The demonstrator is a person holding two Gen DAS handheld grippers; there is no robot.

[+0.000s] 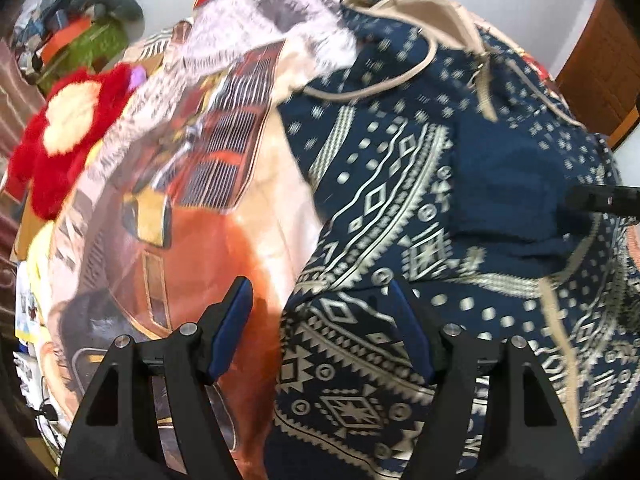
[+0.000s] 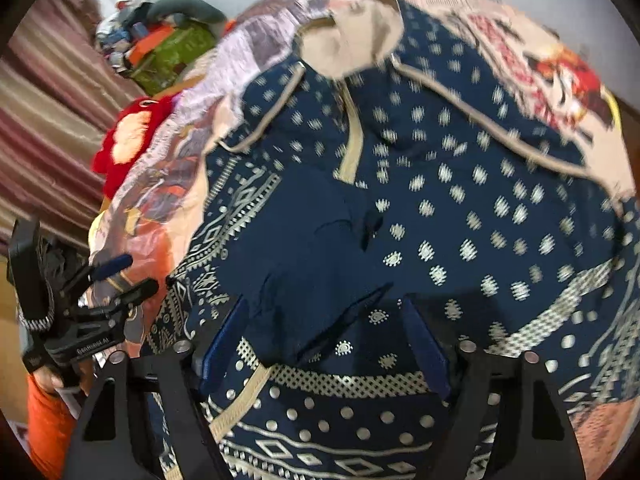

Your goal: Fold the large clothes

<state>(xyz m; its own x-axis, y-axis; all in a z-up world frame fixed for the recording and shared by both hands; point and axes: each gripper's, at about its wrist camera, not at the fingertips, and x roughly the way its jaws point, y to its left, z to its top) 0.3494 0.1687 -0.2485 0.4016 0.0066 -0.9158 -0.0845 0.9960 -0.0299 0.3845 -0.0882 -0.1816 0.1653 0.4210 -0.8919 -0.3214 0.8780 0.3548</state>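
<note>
A large navy garment with cream geometric print and beige trim (image 1: 420, 208) lies spread on a printed bedsheet (image 1: 192, 208); it fills the right wrist view (image 2: 440, 220). My left gripper (image 1: 322, 304) is open, hovering over the garment's left edge, its left finger above the sheet. My right gripper (image 2: 324, 320) is open just above a folded-over plain navy part (image 2: 304, 248). The left gripper shows at the left of the right wrist view (image 2: 116, 276), and the right gripper's tip at the right edge of the left wrist view (image 1: 600, 200).
A red and cream plush toy (image 1: 64, 128) lies at the sheet's left edge. A green bag with piled items (image 1: 80, 36) stands behind it. A striped curtain (image 2: 48, 128) hangs at left. A wooden door (image 1: 608, 64) is at far right.
</note>
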